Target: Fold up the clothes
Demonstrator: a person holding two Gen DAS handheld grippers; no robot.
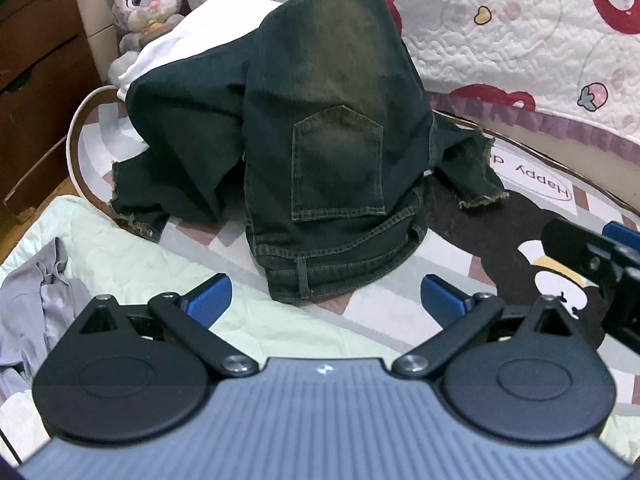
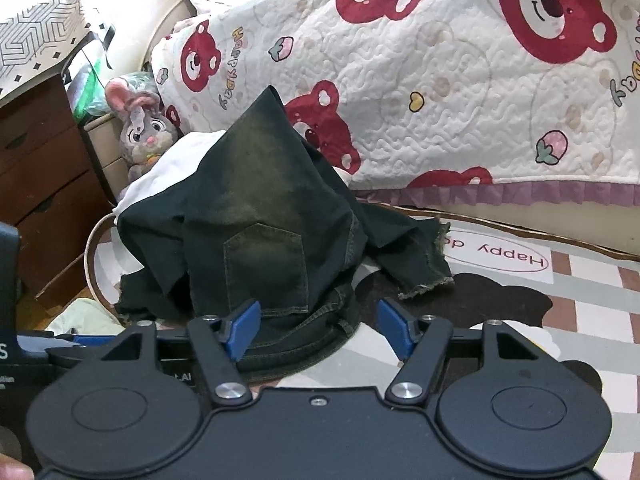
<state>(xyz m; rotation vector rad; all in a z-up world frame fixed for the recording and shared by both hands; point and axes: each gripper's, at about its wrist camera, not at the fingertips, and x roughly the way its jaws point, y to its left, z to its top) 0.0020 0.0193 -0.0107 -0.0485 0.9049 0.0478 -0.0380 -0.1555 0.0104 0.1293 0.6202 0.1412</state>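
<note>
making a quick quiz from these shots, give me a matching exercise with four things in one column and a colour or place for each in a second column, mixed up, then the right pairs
Things:
1. jeans
2. plush rabbit
3. quilt with red bears
4. grey garment

Descriptions:
A. crumpled at the near left edge of the left wrist view
B. dark denim, heaped in the middle with a back pocket showing
C. sitting at the far left, behind a white cloth
D. draped across the back, with a purple frill along its hem

Pairs: 1-B, 2-C, 3-D, 4-A

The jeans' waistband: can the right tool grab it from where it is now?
Probably yes. The right tool is open, and the waistband of the jeans lies right between its fingers with nothing in the way.
</note>
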